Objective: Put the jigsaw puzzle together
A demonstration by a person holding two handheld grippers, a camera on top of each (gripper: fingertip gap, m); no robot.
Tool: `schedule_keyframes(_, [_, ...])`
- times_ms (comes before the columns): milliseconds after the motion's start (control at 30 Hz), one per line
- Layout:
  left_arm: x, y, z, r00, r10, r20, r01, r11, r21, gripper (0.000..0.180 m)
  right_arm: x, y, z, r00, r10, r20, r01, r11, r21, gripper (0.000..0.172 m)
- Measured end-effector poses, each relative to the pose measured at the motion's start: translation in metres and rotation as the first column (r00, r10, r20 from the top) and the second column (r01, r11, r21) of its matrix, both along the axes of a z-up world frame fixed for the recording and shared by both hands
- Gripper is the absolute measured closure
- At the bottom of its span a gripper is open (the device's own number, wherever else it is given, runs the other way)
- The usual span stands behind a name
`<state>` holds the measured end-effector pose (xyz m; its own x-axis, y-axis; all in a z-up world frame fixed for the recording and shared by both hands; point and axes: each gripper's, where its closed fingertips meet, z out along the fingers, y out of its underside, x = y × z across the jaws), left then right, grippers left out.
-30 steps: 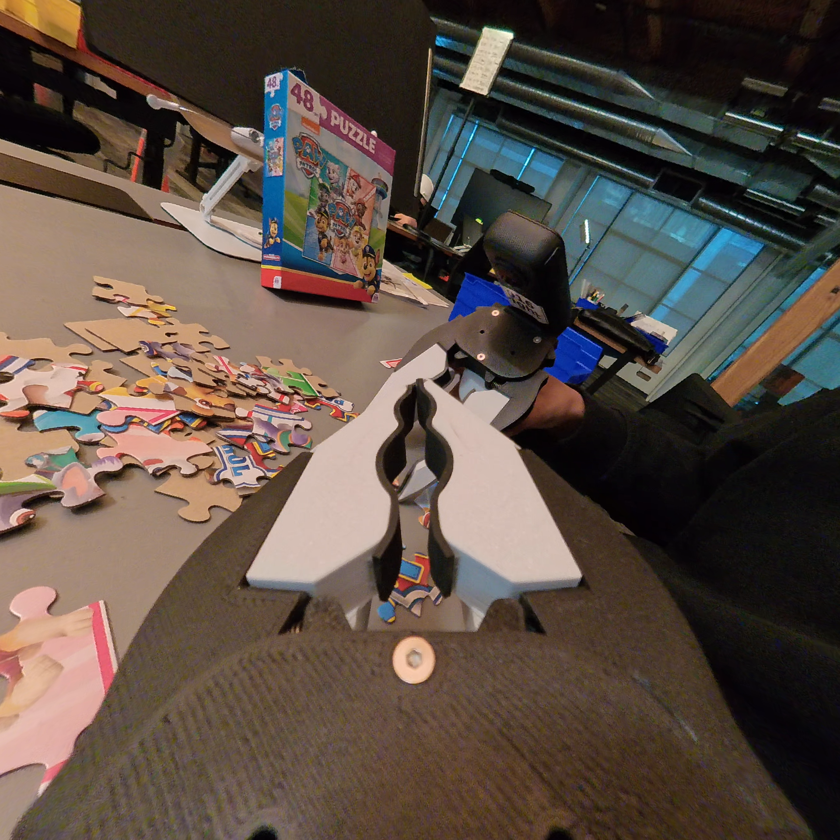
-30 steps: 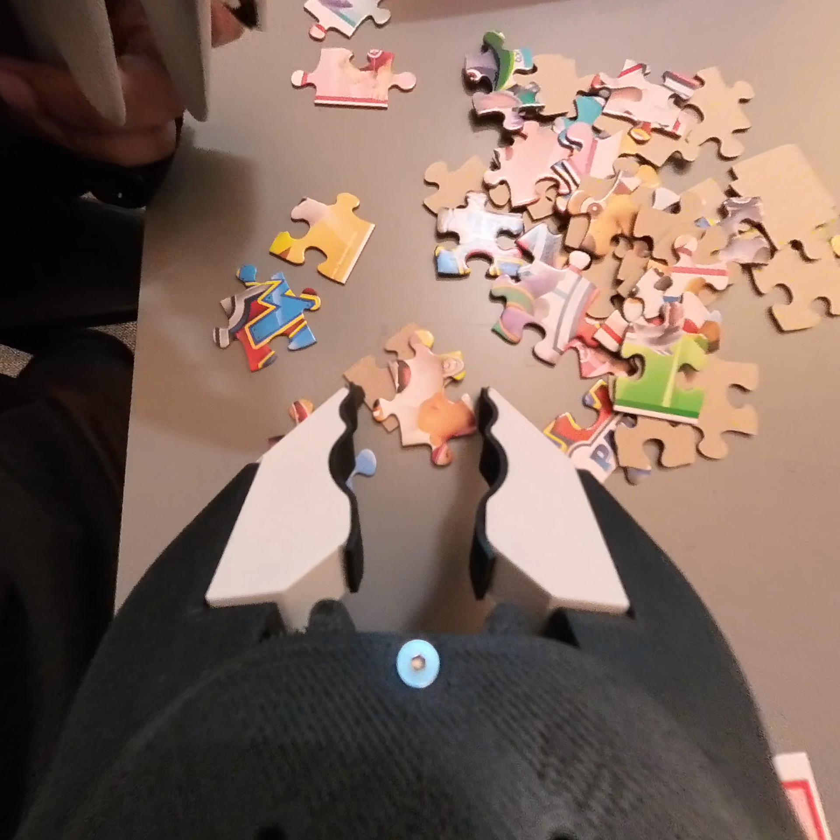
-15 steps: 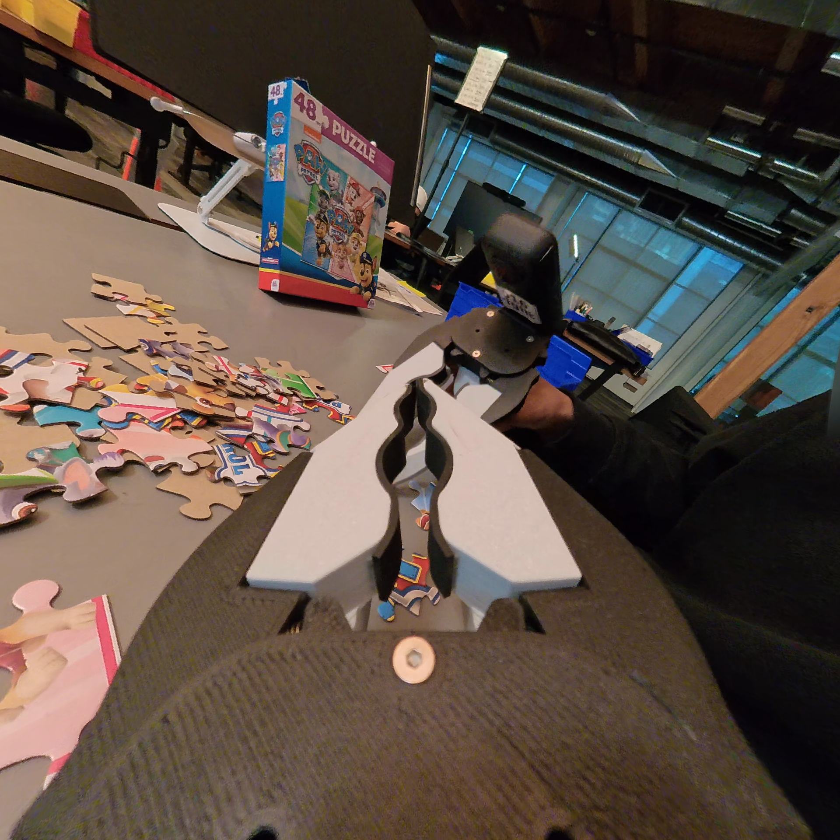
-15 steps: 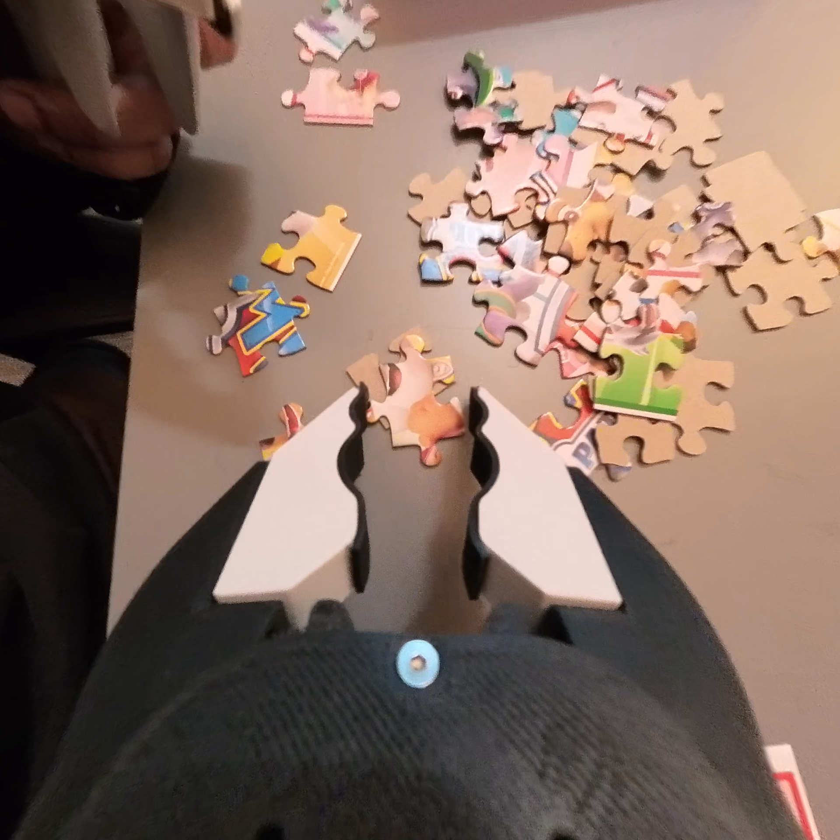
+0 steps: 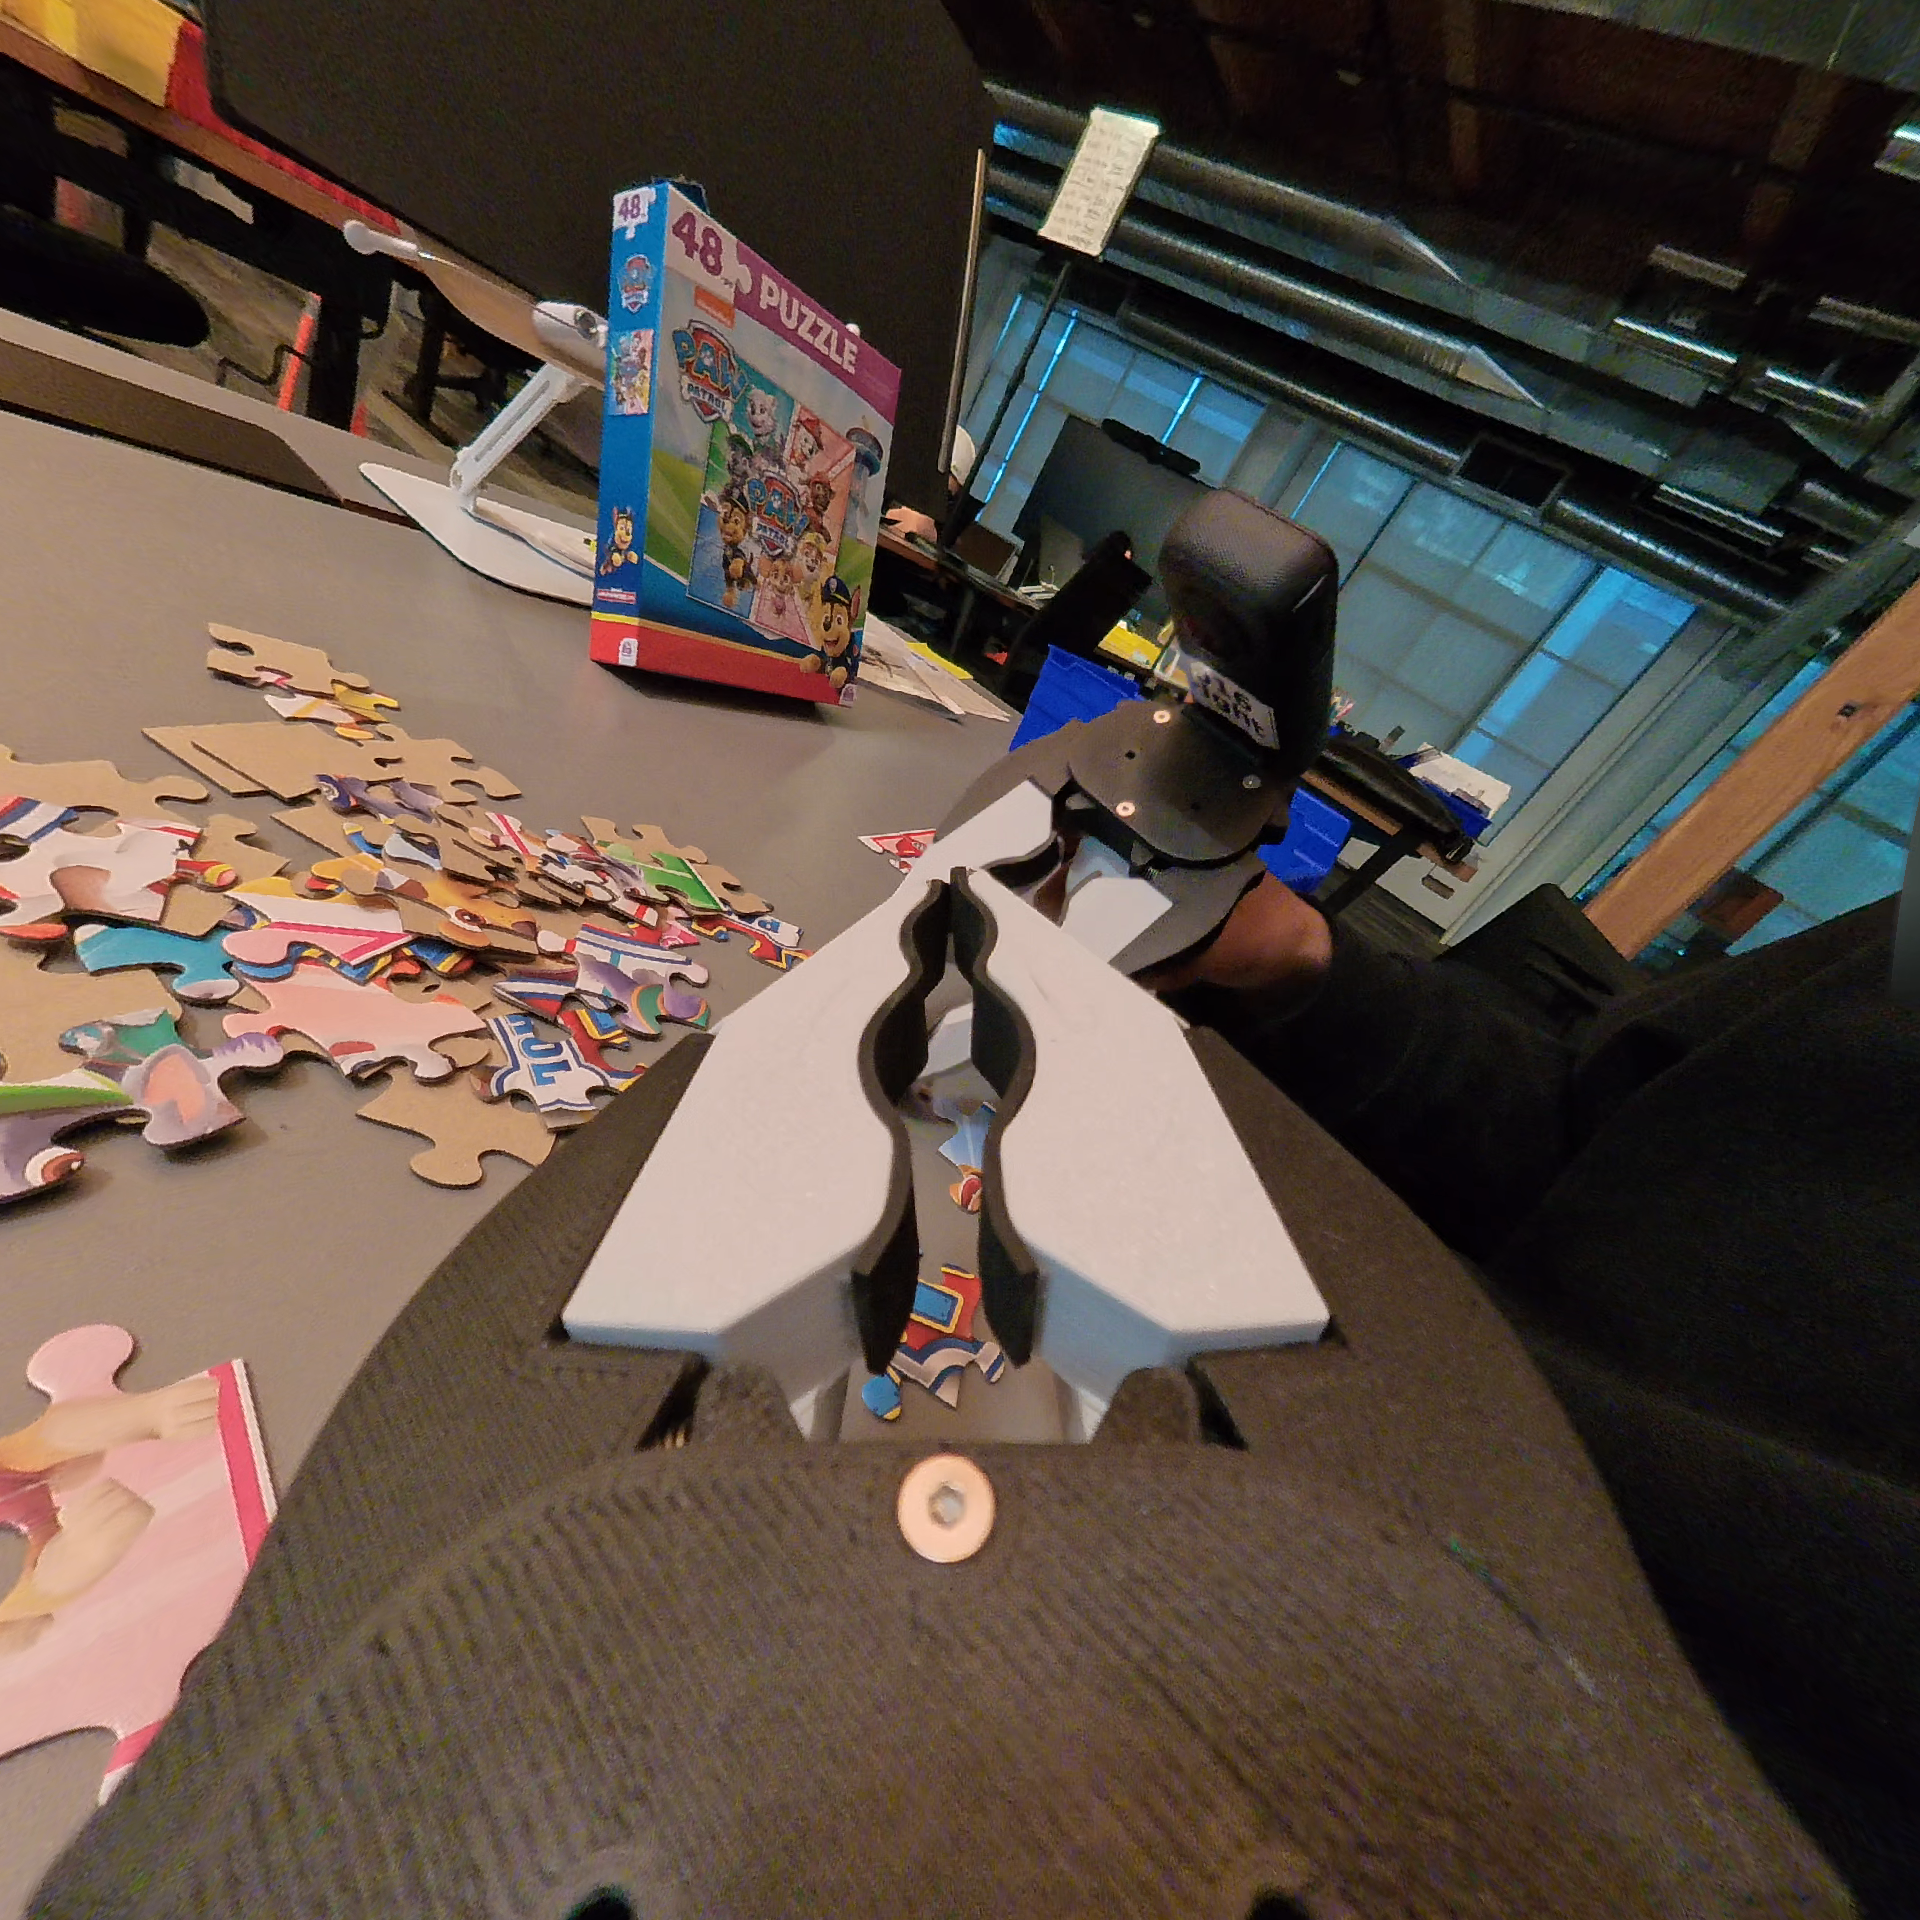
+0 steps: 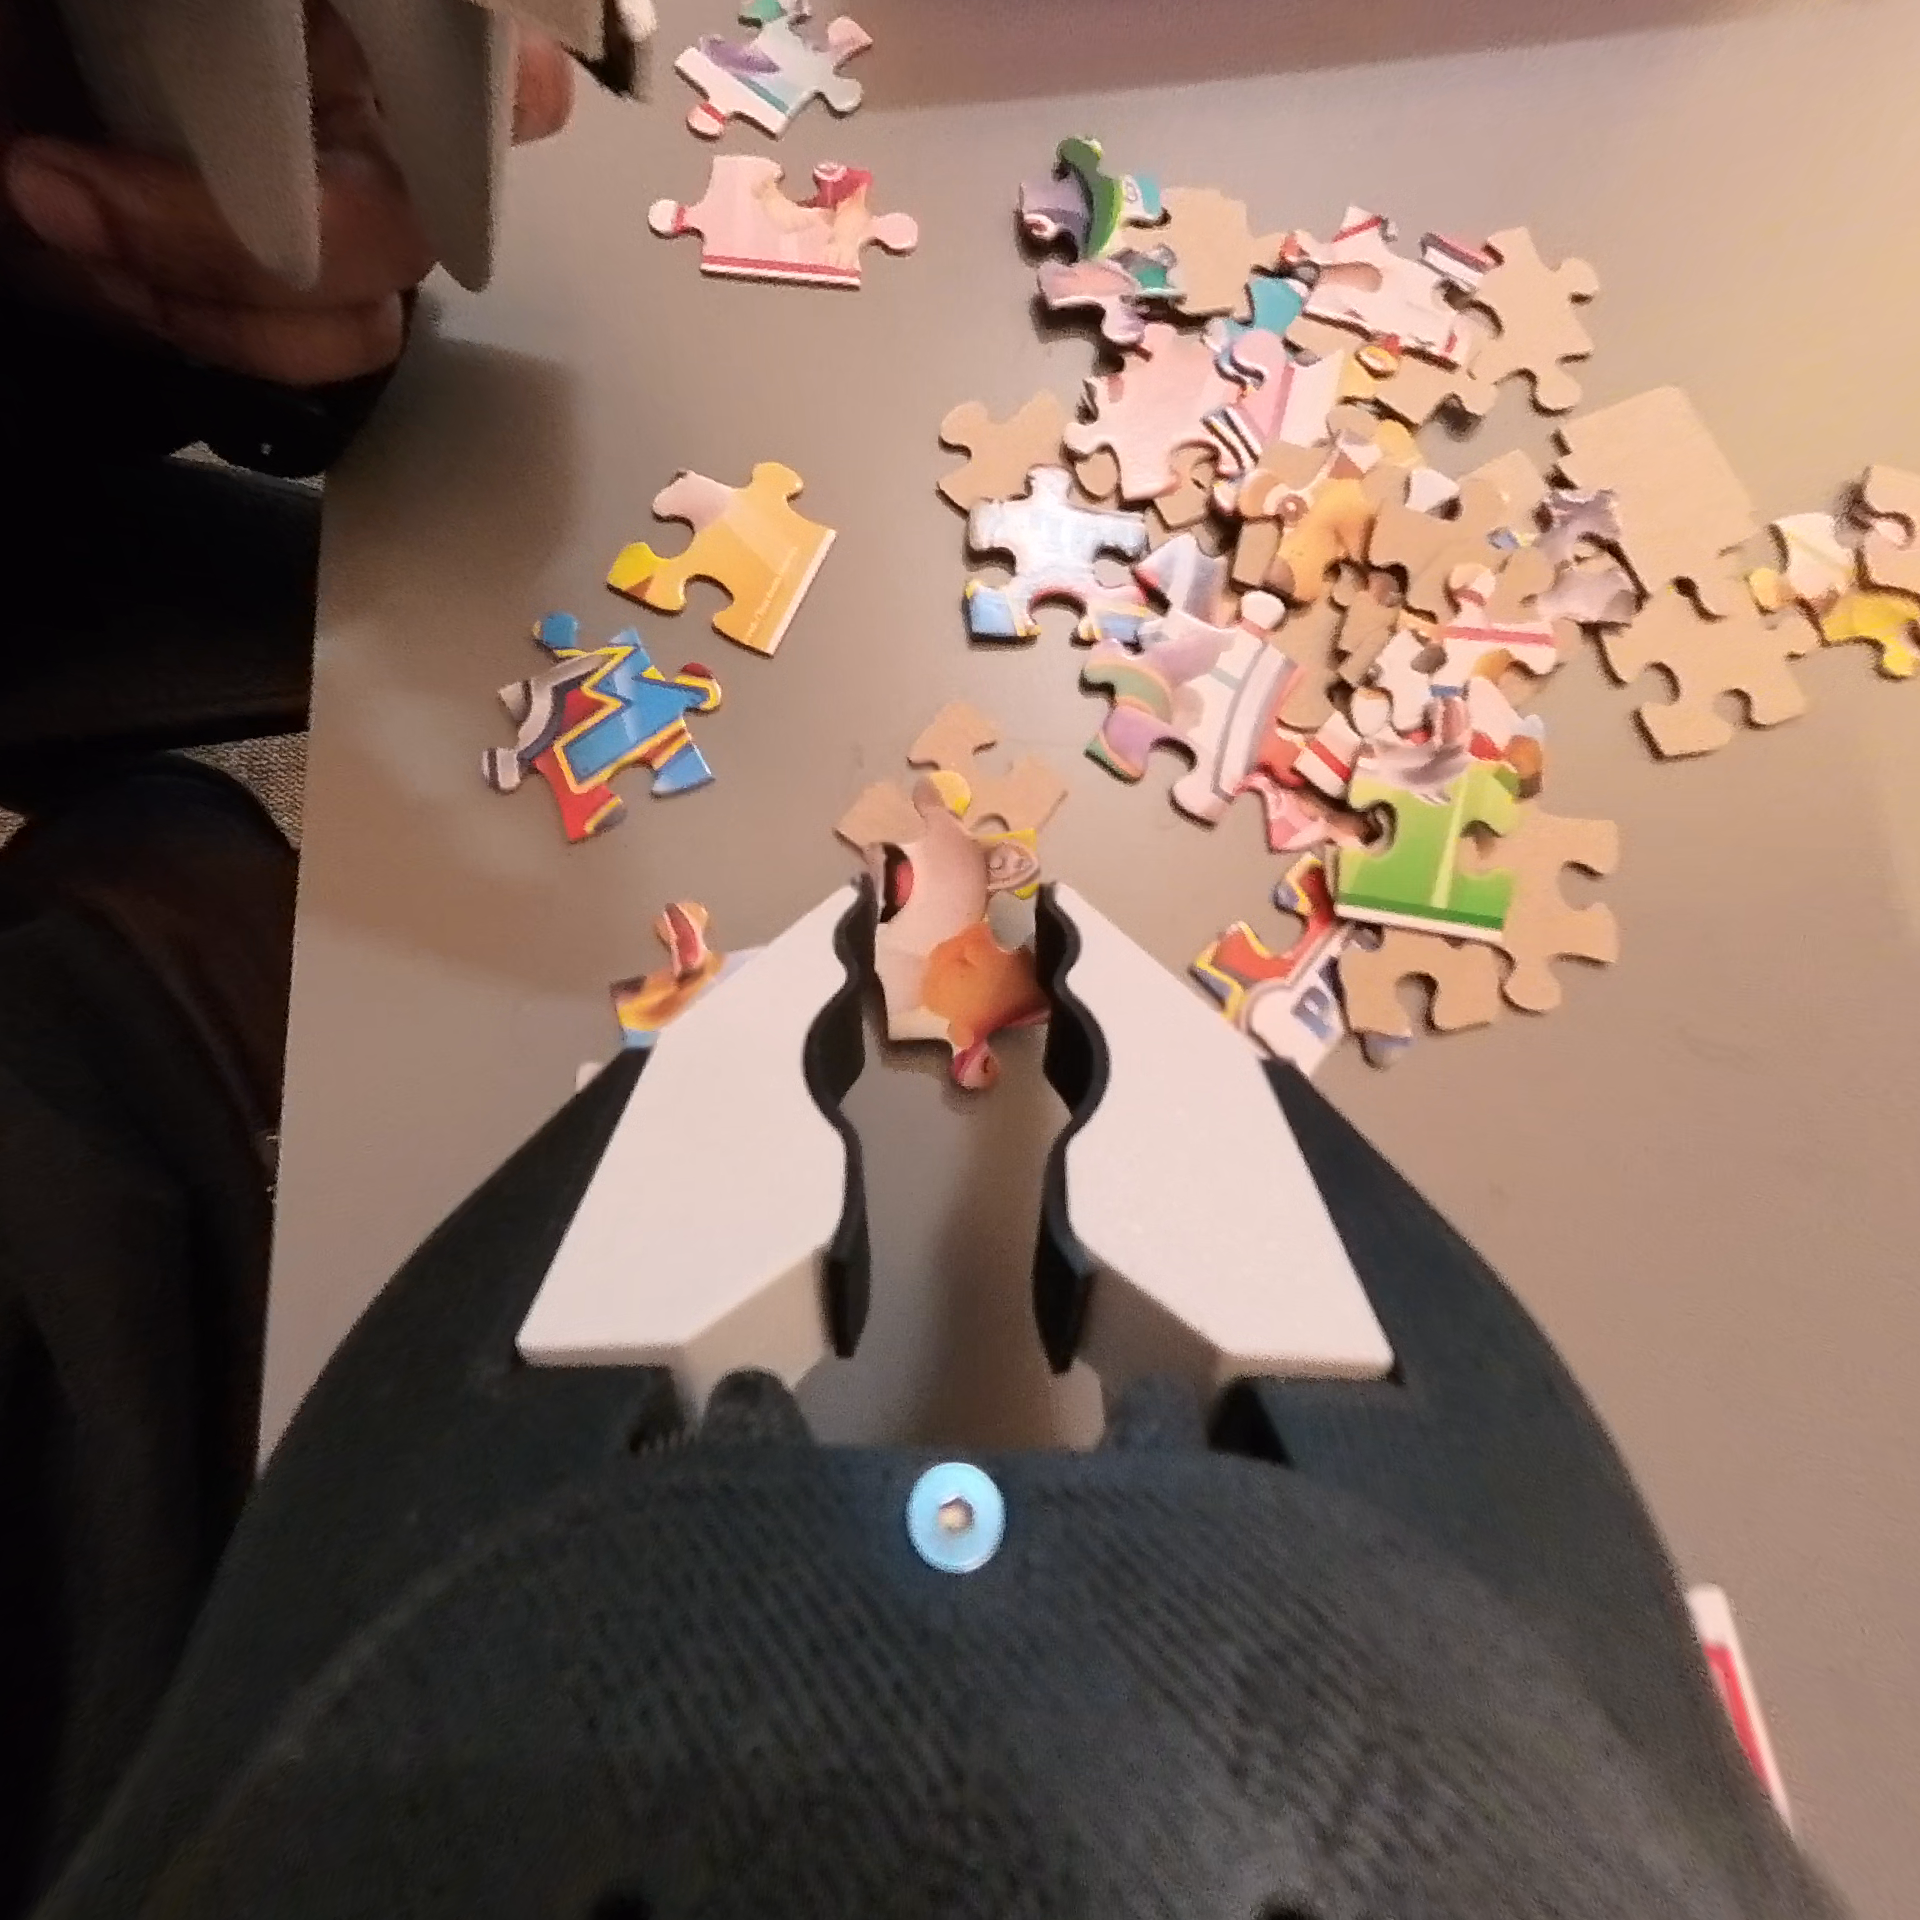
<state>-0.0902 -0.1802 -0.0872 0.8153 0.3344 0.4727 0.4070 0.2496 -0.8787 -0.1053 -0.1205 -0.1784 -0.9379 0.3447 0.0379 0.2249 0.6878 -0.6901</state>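
My right gripper (image 6: 953, 899) points down at the grey table (image 6: 1558, 1195). Its pads close on both sides of a puzzle piece with a white and orange picture (image 6: 956, 966), which lies partly on a brown face-down piece (image 6: 987, 758). My left gripper (image 5: 951, 883) is shut with its tips touching and nothing between them; it hovers low over the table's near edge. The left gripper also shows in the right wrist view at the top left (image 6: 291, 135), with a hand behind it. The right gripper's black body (image 5: 1195, 790) shows just past my left fingertips.
A pile of loose puzzle pieces (image 6: 1351, 571) lies right of the right gripper. A blue-and-red piece (image 6: 603, 717) and a yellow piece (image 6: 727, 561) lie apart on the left. A puzzle box (image 5: 743, 457) stands at the back beside a white stand (image 5: 499, 457). A large pink piece (image 5: 94, 1507) lies near the left gripper. My hands' fingertips stand some 11 centimeters from each other.
The right gripper's jaws have narrowed steadily and moved forward over the white and orange piece until the pads meet its sides. The left gripper stayed shut and hardly moved.
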Motion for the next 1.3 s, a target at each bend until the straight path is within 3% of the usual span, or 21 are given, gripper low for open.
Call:
schedule_keyframes(267, [0.000, 0.000, 0.000, 1.000, -0.003, 0.005, 0.003, 1.000, 0.009, 0.180, -0.002, 0.035, -0.011, 0.994, -0.101, 0.037, 0.099, 0.993, 0.059, 0.139])
schedule_keyframes(367, [0.000, 0.001, 0.000, 1.000, -0.003, 0.005, 0.003, 1.000, 0.008, 0.180, -0.005, 0.027, -0.004, 0.994, -0.105, 0.011, 0.105, 0.994, 0.031, 0.126])
schedule_keyframes(500, [0.000, 0.002, 0.000, 1.000, -0.006, 0.004, 0.006, 1.000, 0.003, 0.180, 0.003, -0.007, 0.007, 0.997, -0.072, 0.020, 0.073, 0.996, -0.054, 0.123])
schedule_keyframes(633, [0.001, 0.002, 0.000, 1.000, -0.002, -0.002, 0.002, 1.000, -0.007, 0.180, -0.002, -0.017, -0.009, 0.996, -0.081, -0.049, 0.083, 0.995, 0.055, 0.115])
schedule_keyframes(733, [0.000, 0.001, 0.000, 1.000, 0.000, -0.005, 0.000, 1.000, -0.007, 0.180, 0.002, -0.024, -0.011, 0.996, -0.087, 0.011, 0.087, 0.996, 0.031, 0.125])
schedule_keyframes(833, [0.000, 0.000, 0.000, 1.000, -0.001, -0.002, 0.001, 1.000, 0.000, 0.180, 0.003, -0.022, -0.011, 0.995, -0.096, 0.029, 0.095, 0.995, 0.028, 0.146])
schedule_keyframes(1033, [0.001, -0.001, 0.001, 1.000, 0.001, -0.006, -0.001, 1.000, -0.003, 0.180, 0.004, -0.023, -0.010, 0.996, -0.084, 0.028, 0.084, 0.996, 0.007, 0.147])
schedule_keyframes(1167, [0.001, 0.000, 0.001, 1.000, 0.000, -0.009, 0.000, 1.000, -0.006, 0.180, 0.007, -0.029, 0.012, 0.998, -0.063, 0.023, 0.065, 0.993, -0.102, 0.147])
schedule_keyframes(1267, [0.001, -0.001, 0.004, 1.000, 0.002, -0.017, -0.002, 1.000, 0.017, 0.180, 0.015, -0.034, 0.042, 0.994, -0.019, 0.106, 0.049, 0.954, -0.295, 0.147])
schedule_keyframes(1300, [0.002, -0.002, 0.007, 1.000, 0.001, -0.021, 0.000, 0.999, 0.041, 0.171, 0.019, -0.035, 0.053, 0.989, 0.011, 0.149, 0.046, 0.927, -0.371, 0.147])
